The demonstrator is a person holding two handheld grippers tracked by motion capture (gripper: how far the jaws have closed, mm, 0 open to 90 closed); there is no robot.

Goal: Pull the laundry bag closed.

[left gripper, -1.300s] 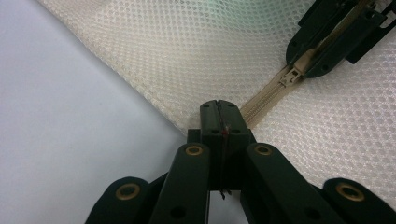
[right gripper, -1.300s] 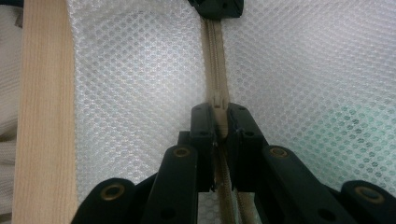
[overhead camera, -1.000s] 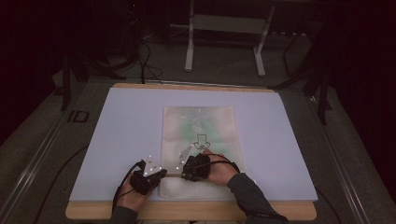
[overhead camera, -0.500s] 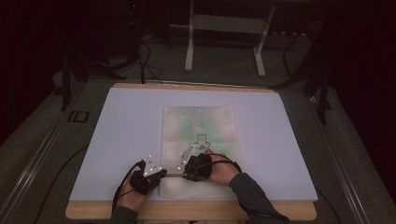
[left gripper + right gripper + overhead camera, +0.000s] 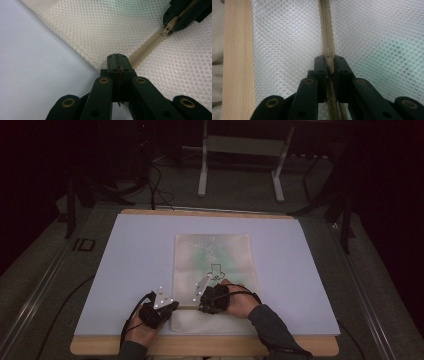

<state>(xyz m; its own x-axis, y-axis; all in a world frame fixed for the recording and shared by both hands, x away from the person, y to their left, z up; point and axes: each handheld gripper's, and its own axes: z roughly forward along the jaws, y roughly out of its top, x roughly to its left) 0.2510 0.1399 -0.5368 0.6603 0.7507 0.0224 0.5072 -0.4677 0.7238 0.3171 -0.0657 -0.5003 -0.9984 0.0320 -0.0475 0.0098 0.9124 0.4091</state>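
one mesh laundry bag (image 5: 212, 265) lies flat on the white mat (image 5: 125, 265) at the middle of the table, its zipper (image 5: 147, 47) running across the near end. there is one bag, one zipper, one zipper pull (image 5: 329, 60) and two grippers.

the left gripper (image 5: 159, 306) is clamped together on the bag's edge at the zipper's end, at the near left of the bag; in the left gripper view the jaws meet with the fabric pinched between them. the right gripper (image 5: 212, 299) is clamped on the zipper pull, which sits between its jaws in the right gripper view.

handling, as a judgement: the bag is light, soft and limp, so it will bunch and drag along with the slider unless one end is anchored. the mesh is thin and could snag or tear. the sound holds are the stitched zipper tape at the end and the small rigid pull; the pull may slip from the pads.
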